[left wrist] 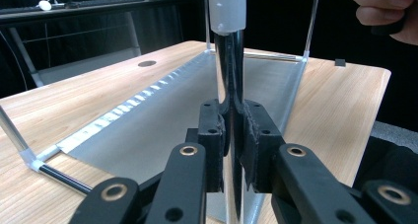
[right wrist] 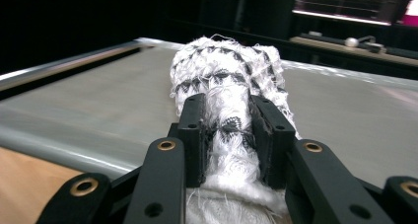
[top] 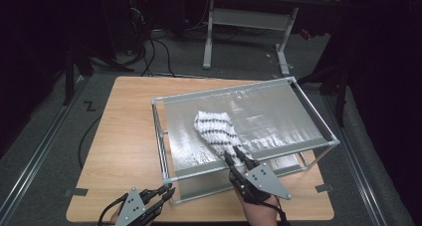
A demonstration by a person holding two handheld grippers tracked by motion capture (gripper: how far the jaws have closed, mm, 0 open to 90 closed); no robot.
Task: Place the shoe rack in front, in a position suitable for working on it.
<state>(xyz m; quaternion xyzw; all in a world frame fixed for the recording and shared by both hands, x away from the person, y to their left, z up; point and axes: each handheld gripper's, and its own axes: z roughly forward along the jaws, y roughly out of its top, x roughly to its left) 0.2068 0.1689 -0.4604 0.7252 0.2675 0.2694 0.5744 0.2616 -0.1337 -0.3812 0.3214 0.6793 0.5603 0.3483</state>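
The white, black-patterned cloth lies bunched on the silver sheet of the metal-framed rack, which stands on the wooden surface. The right gripper has the cloth's near end between its narrow jaws, which seem to press it, though the fluffy weave makes contact hard to judge. The left gripper is clamped on the rack's near corner post, steadying it. Spreading or pulling the cloth off looks barely begun. No readable writing or brand appears.

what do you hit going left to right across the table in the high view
left gripper shut on the frame's corner post → striped cloth → right gripper on the cloth's near end → frame's right rail
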